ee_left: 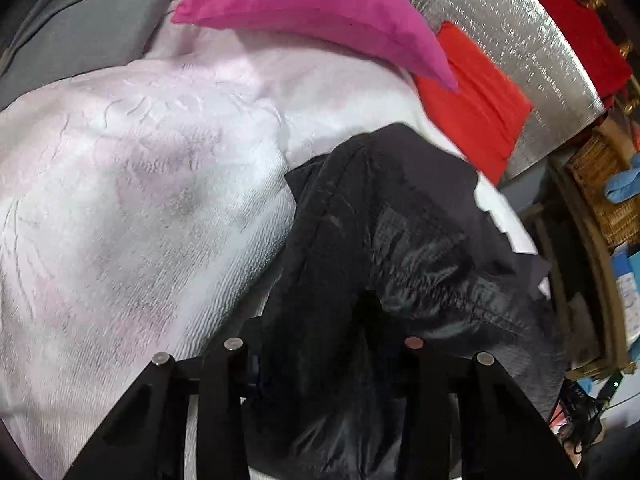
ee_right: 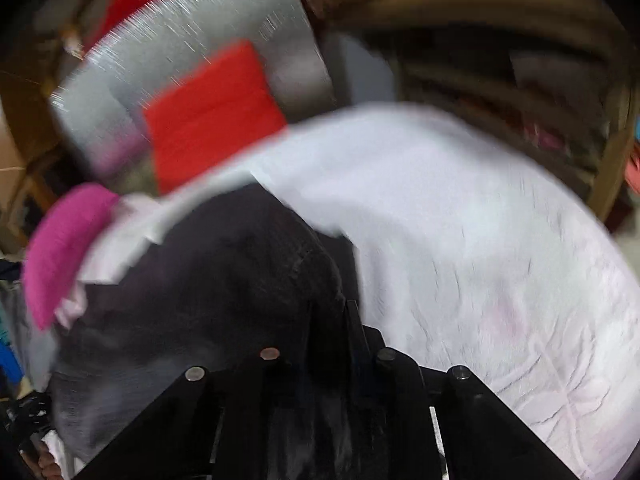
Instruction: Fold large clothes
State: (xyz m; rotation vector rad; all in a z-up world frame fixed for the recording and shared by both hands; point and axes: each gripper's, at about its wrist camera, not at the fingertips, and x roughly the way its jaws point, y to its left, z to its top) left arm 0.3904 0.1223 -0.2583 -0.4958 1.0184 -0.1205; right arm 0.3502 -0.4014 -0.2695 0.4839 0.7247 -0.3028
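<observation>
1. On a bed (ee_left: pixel 120 200) spread with a pale pink-white textured cover, a black garment (ee_left: pixel 380 220) is seen lying in a crumpled heap near the cover's edge — shiny, thin fabric with a gathered seam running across it.

2. At the bottom of the left wrist view, the left gripper (ee_left: pixel 326 344) is shown with black cloth bunched between its two fingers; the jaws stand partly apart and are filled by that fabric, so the gripper appears to be clamped on the garment, though the pads themselves are hidden by the folds.

3. From the right wrist view, which is heavily blurred, the right gripper (ee_right: pixel 328 320) is seen with its fingers drawn close together and the black garment (ee_right: pixel 208 280) pinched between them; dark cloth is draped over and around the fingertips.

4. Beyond the garment, a magenta pillow (ee_left: pixel 312 12) is propped on the cover, and a red cushion (ee_left: pixel 476 120) is set just beside it against a silver quilted panel (ee_left: pixel 520 40).

5. A grey cloth (ee_left: pixel 88 32) is laid at the far left edge of the bed in the left view.

6. Past the bed's right side, a wicker basket (ee_left: pixel 600 184) and cluttered shelving are visible — details there are too small to be made out.
</observation>
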